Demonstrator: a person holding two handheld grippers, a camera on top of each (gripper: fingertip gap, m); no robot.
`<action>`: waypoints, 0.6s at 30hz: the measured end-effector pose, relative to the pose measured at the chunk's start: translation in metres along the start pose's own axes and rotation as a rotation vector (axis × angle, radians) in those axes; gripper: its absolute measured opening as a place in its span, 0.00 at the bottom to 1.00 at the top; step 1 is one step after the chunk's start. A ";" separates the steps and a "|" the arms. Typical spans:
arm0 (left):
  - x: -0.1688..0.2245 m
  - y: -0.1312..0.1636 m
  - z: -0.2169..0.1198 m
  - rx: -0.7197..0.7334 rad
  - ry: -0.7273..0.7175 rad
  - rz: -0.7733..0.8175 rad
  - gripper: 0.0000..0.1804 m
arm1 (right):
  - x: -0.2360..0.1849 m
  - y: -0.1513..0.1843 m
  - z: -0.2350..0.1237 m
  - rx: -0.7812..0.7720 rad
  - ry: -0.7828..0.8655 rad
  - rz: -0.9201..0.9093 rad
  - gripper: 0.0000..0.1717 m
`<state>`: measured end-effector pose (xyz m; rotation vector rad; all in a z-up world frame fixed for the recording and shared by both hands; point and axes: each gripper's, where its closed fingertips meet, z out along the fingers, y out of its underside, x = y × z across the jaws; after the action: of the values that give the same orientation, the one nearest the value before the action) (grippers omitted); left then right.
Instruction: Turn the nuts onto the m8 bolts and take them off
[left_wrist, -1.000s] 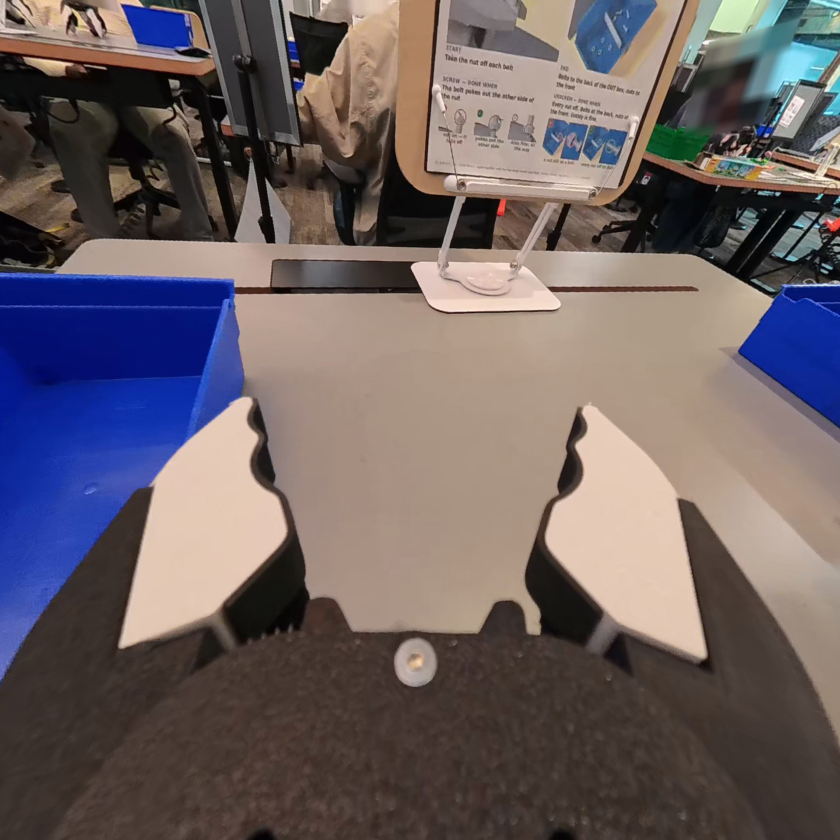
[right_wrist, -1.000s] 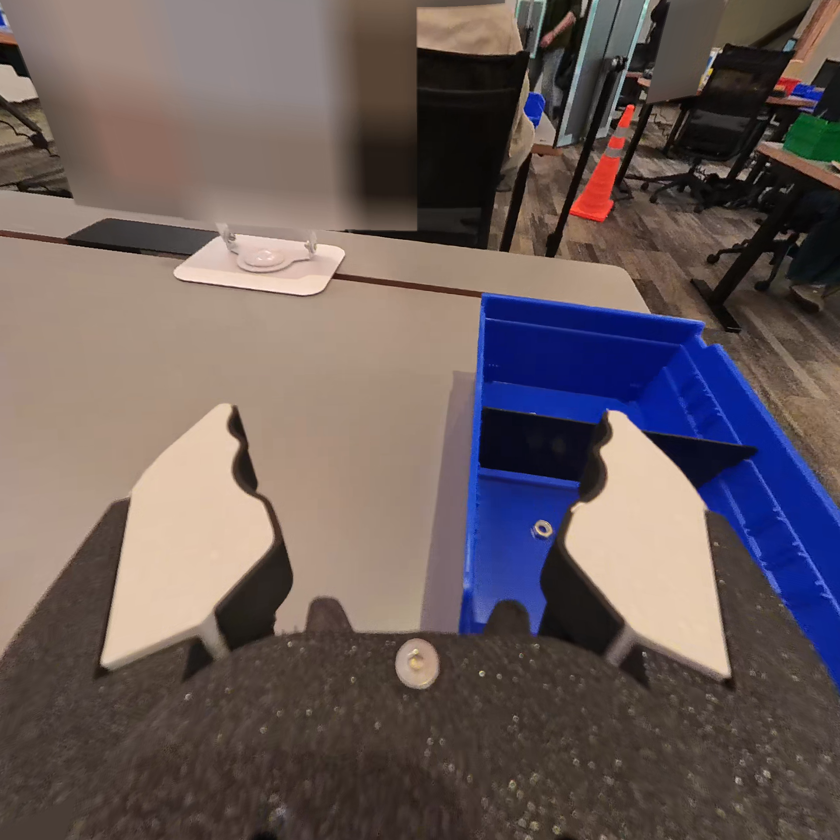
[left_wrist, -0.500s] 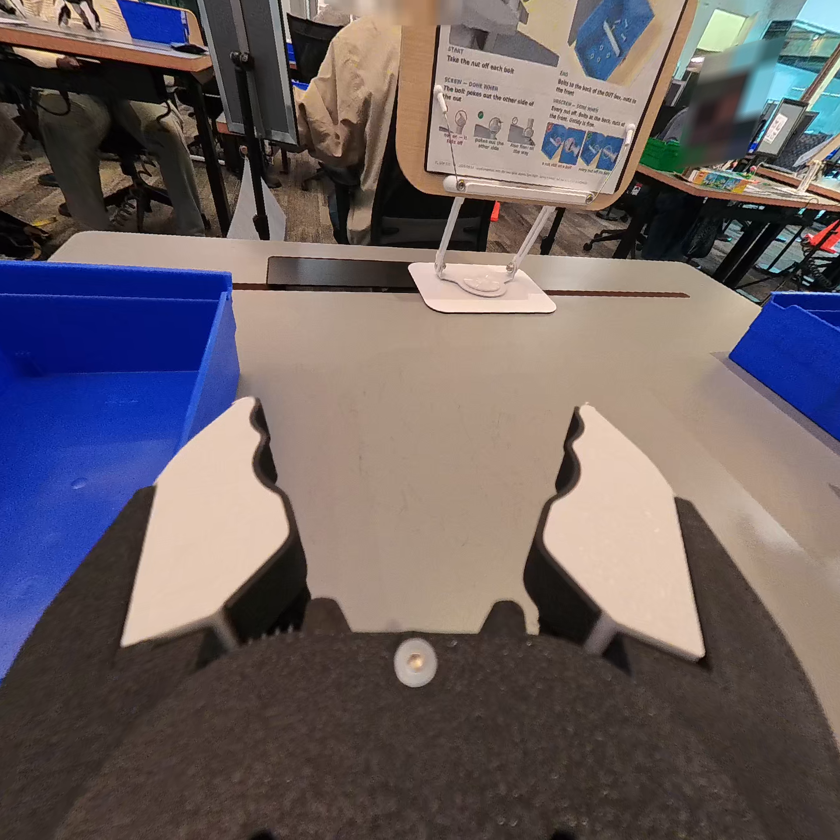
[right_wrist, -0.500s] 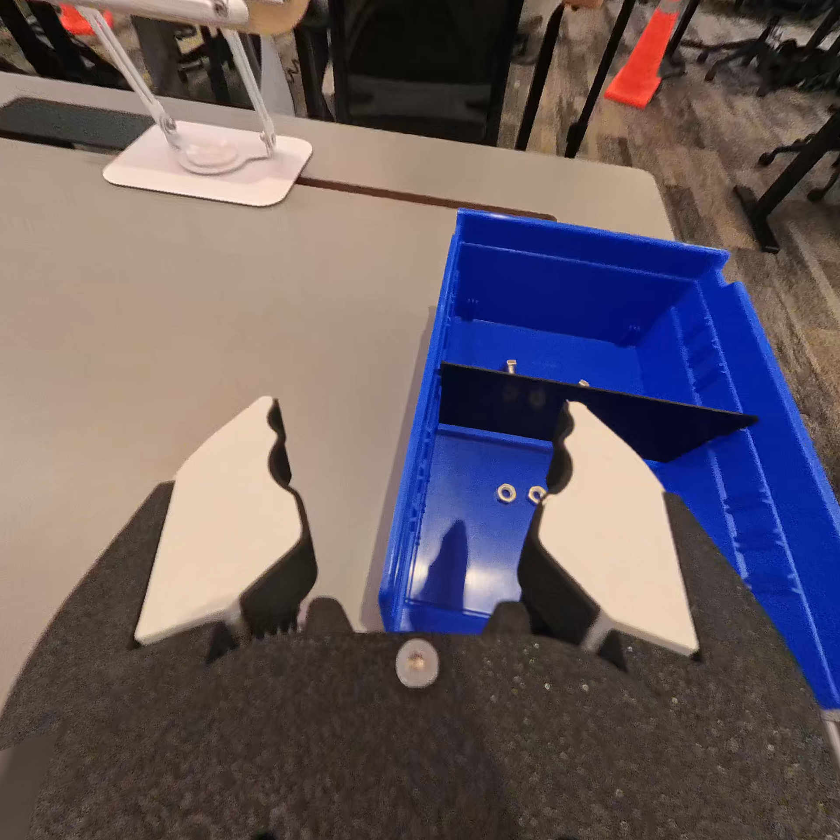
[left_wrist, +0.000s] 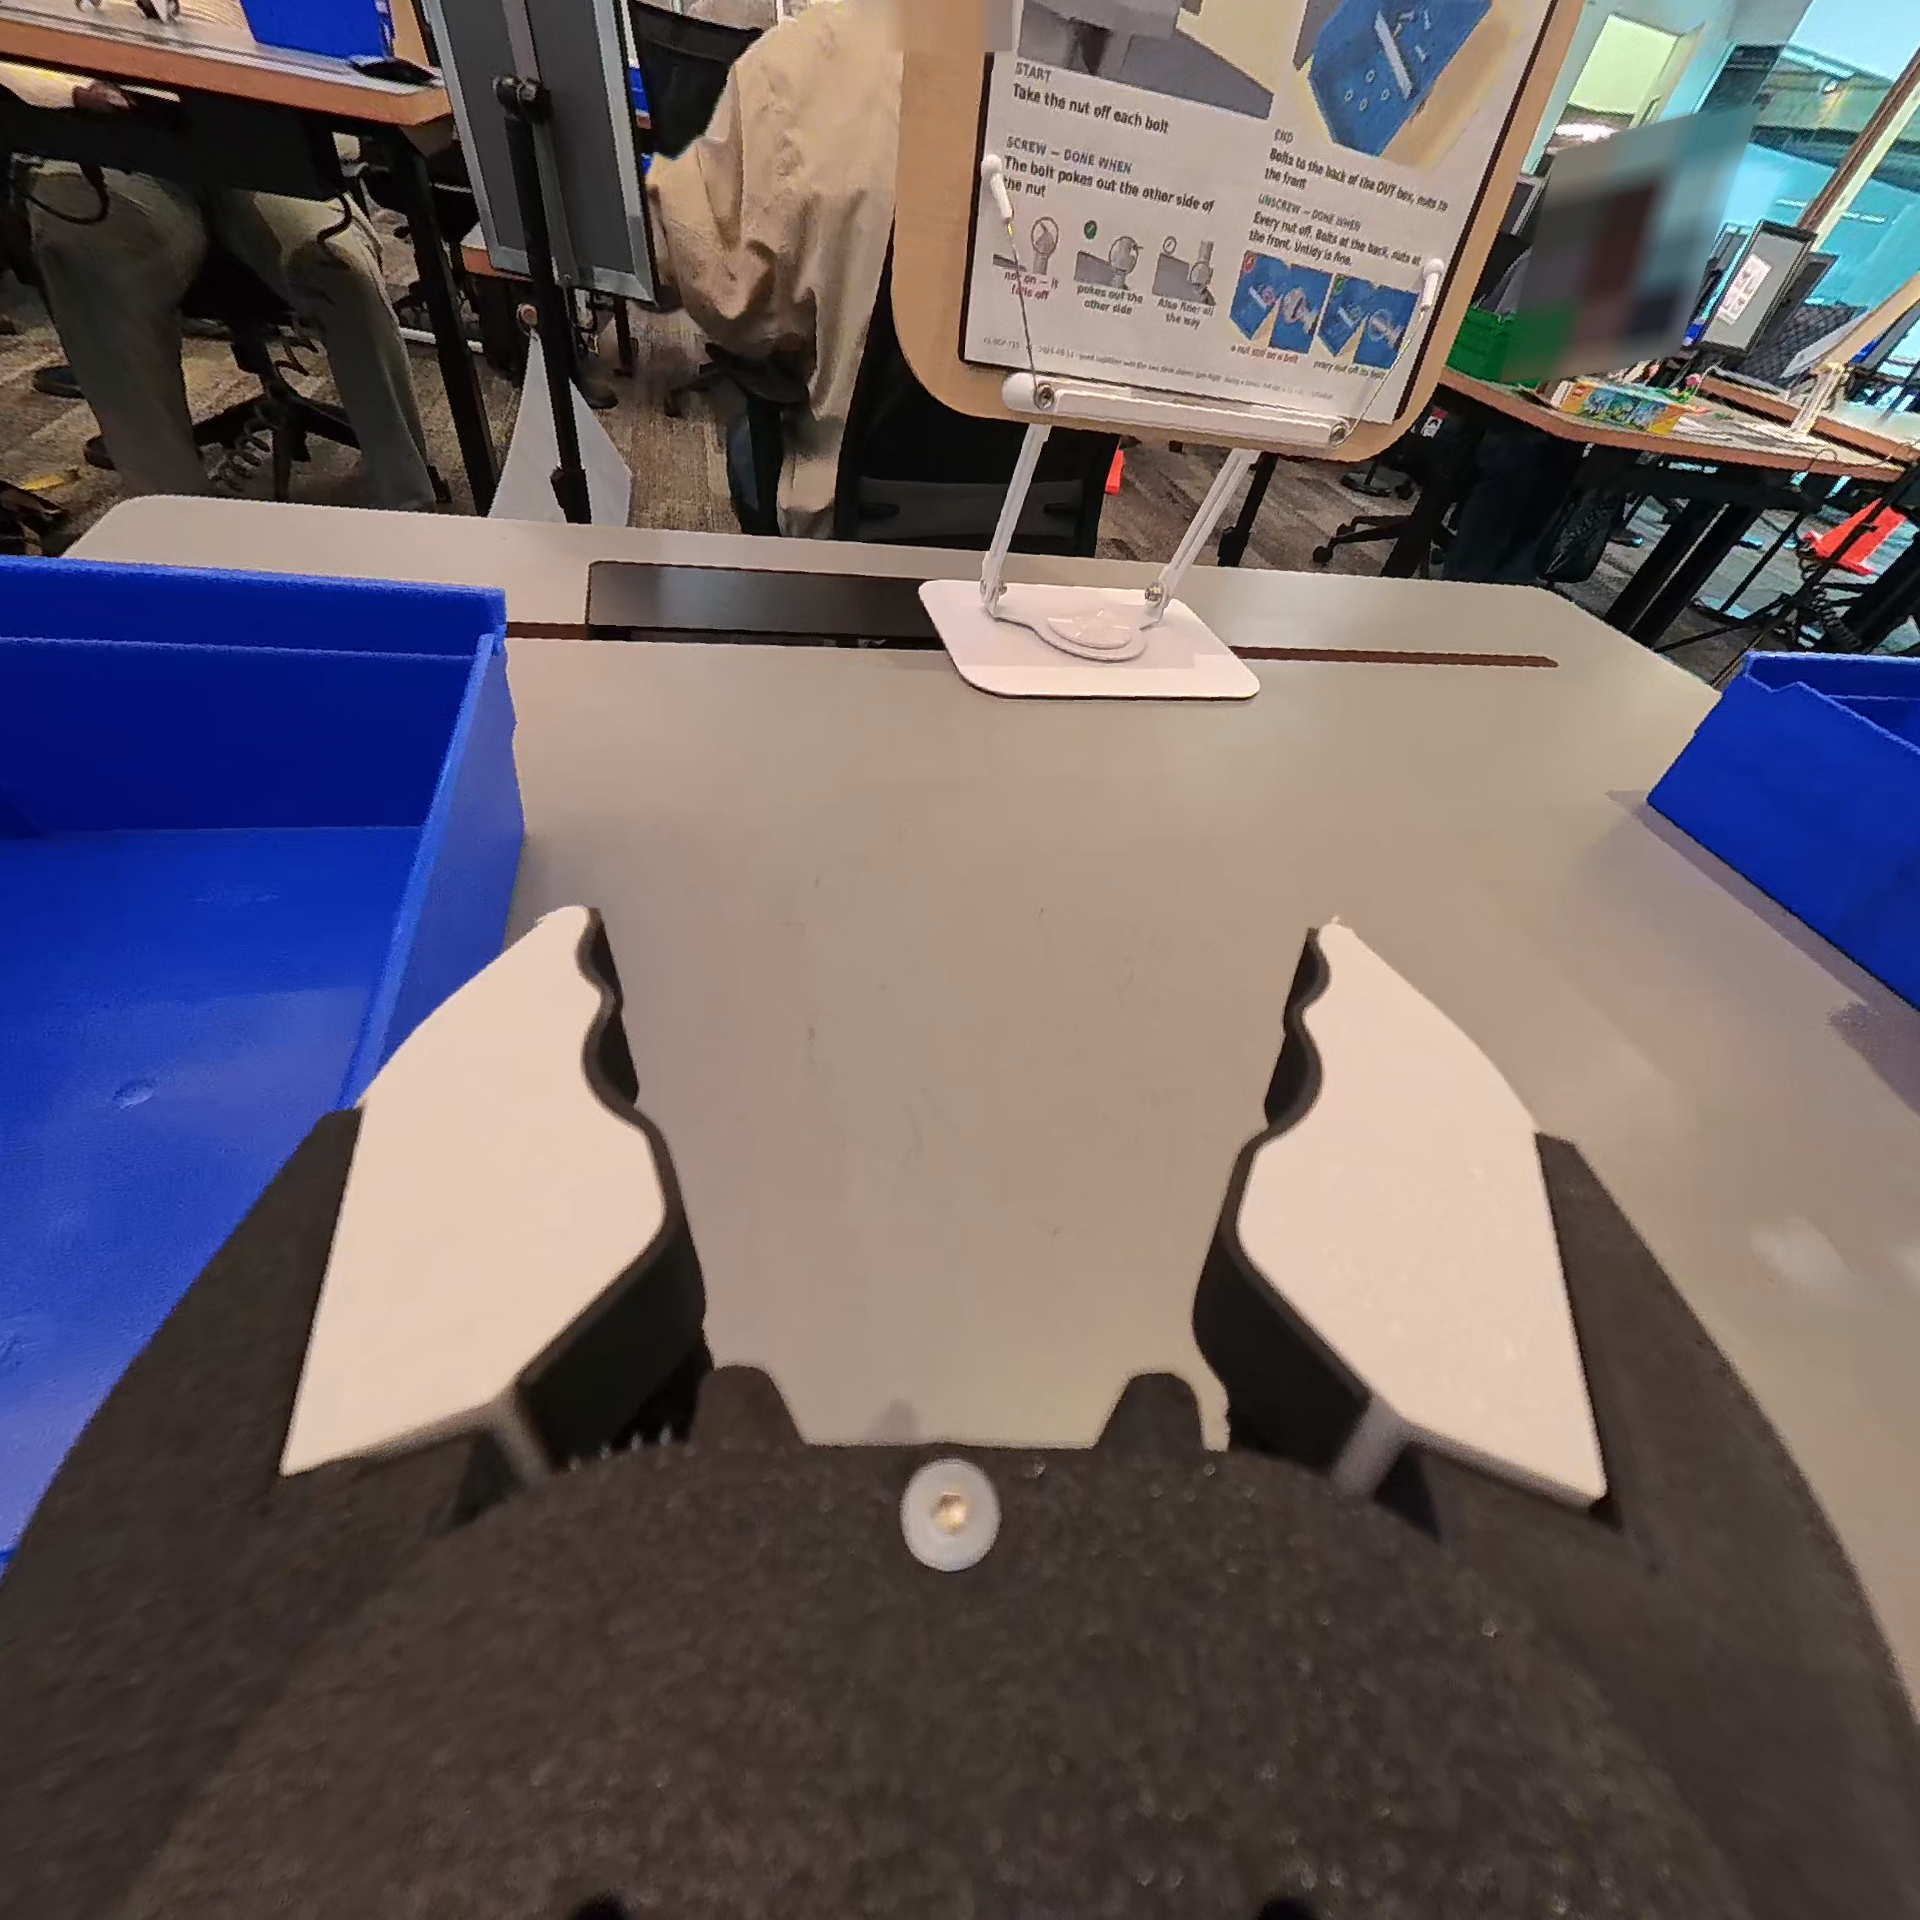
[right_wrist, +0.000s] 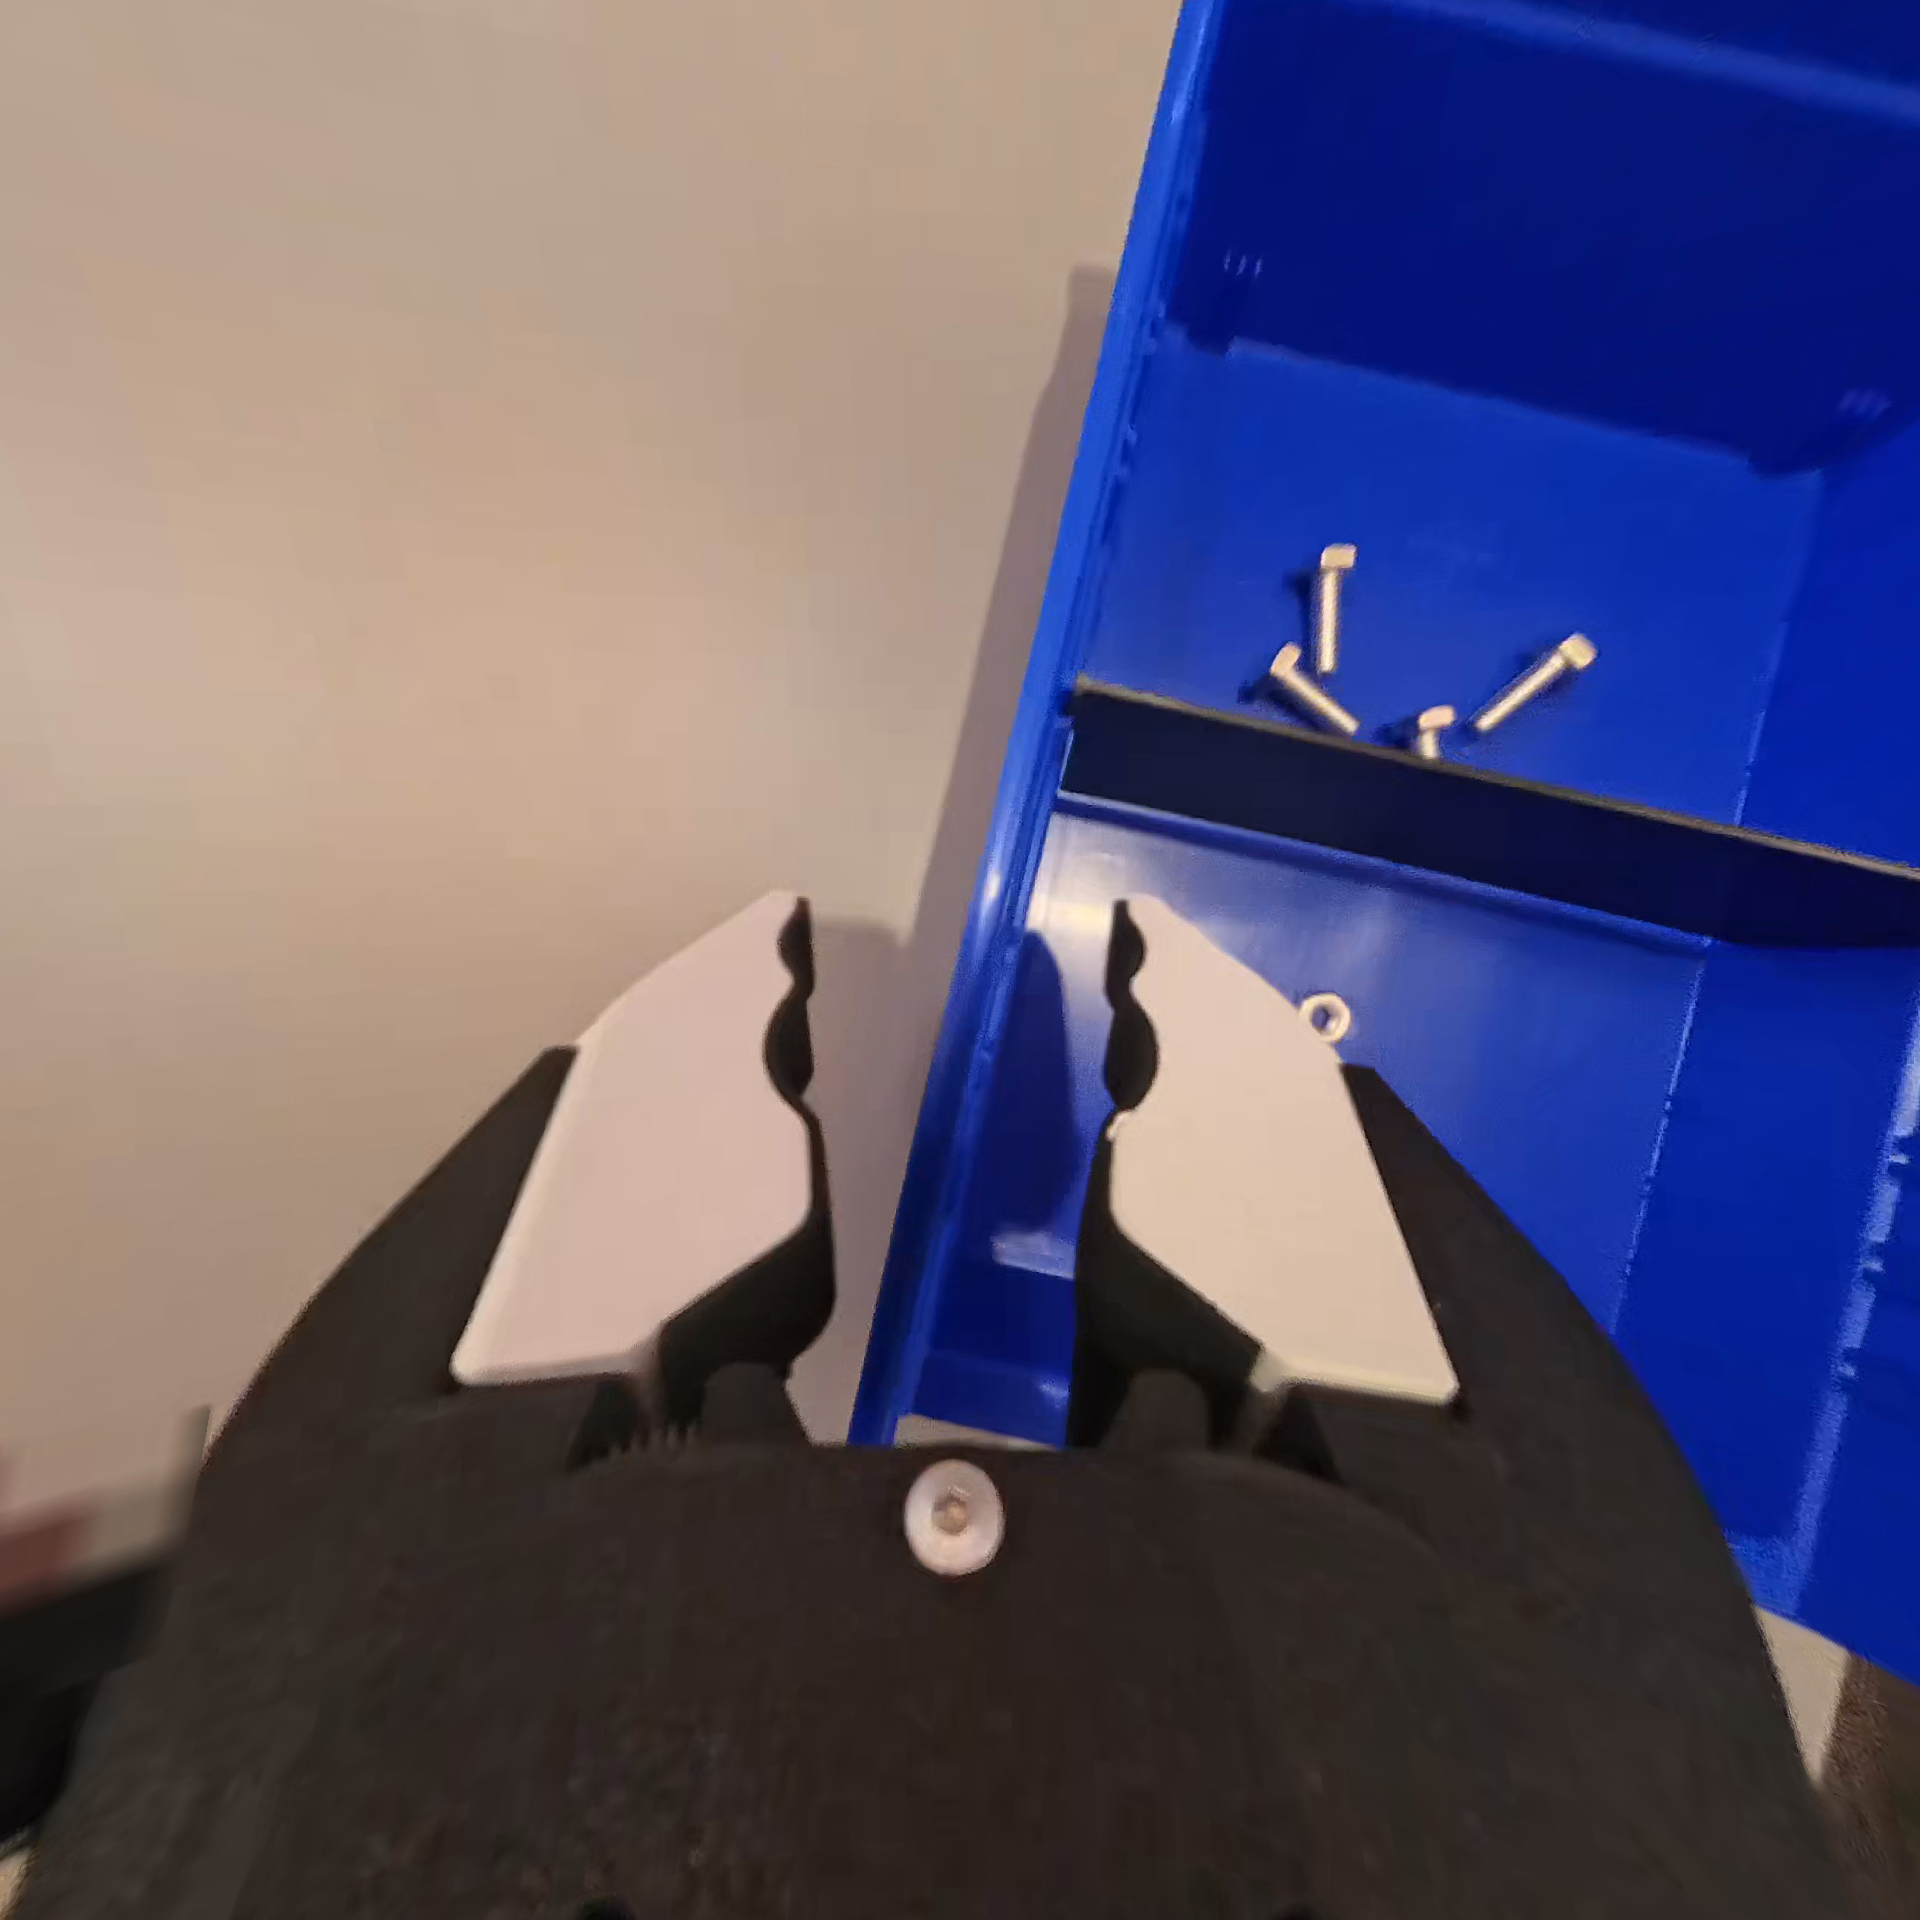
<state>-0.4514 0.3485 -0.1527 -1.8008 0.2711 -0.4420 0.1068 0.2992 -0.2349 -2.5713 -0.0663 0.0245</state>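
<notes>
Fingers of the left gripper (left_wrist: 951, 935) stand wide apart over bare table (left_wrist: 935, 831), holding nothing. Further right, the right gripper (right_wrist: 956, 914) hangs part-open and unladen astride the blue bin's (right_wrist: 1132, 520) wall; bolts (right_wrist: 1429, 665) lie behind the divider (right_wrist: 1455, 821), a nut (right_wrist: 1327, 1013) in front. This looks like the pickup stage; next it likely must shift right, over the nut.

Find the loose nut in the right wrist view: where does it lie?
The nut lies in the blue bin's near compartment, beside the right gripper's right finger, with the black divider between it and the bolts.
</notes>
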 end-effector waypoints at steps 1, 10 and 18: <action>0.000 0.000 0.000 0.001 0.002 -0.002 0.66 | 0.000 0.004 0.004 -0.044 -0.005 -0.005 0.26; 0.000 0.003 -0.004 0.012 0.035 -0.018 0.64 | 0.008 0.006 0.010 -0.218 0.099 -0.001 0.05; -0.001 0.003 -0.010 0.016 0.049 -0.021 0.63 | -0.027 -0.005 0.017 -0.229 0.106 -0.021 0.04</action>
<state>-0.4569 0.3392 -0.1539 -1.7800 0.2816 -0.5024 0.0789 0.3115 -0.2462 -2.7954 -0.0584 -0.1346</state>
